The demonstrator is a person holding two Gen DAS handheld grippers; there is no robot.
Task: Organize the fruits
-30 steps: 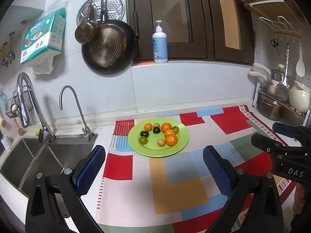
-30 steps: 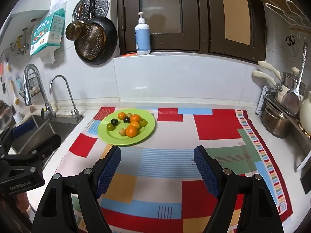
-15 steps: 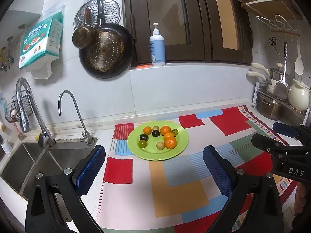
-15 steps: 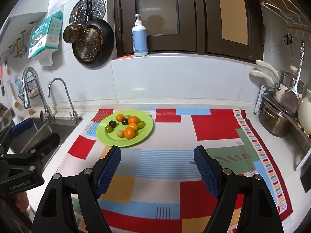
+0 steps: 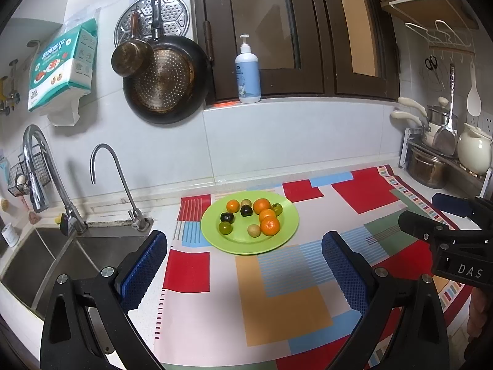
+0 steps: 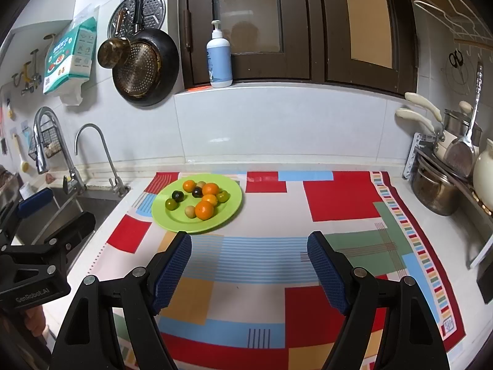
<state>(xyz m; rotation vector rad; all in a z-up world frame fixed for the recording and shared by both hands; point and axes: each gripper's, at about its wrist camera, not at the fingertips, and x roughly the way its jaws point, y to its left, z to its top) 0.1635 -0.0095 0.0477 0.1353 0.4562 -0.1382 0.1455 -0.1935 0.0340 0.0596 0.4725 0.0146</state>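
A lime green plate sits on a colourful patterned mat near the sink. It holds several small fruits: orange tangerines, dark plums, green ones and a pale one. The plate also shows in the right wrist view. My left gripper is open and empty, in front of the plate. My right gripper is open and empty, to the right of the plate and nearer than it.
A steel sink with two taps lies left of the mat. Pots and a white kettle stand on a rack at the right. Pans hang on the wall. A soap bottle stands on the ledge.
Both grippers have drawn back and tilted up a little, so the plate sits slightly lower and smaller in both views. Both stay open and empty.
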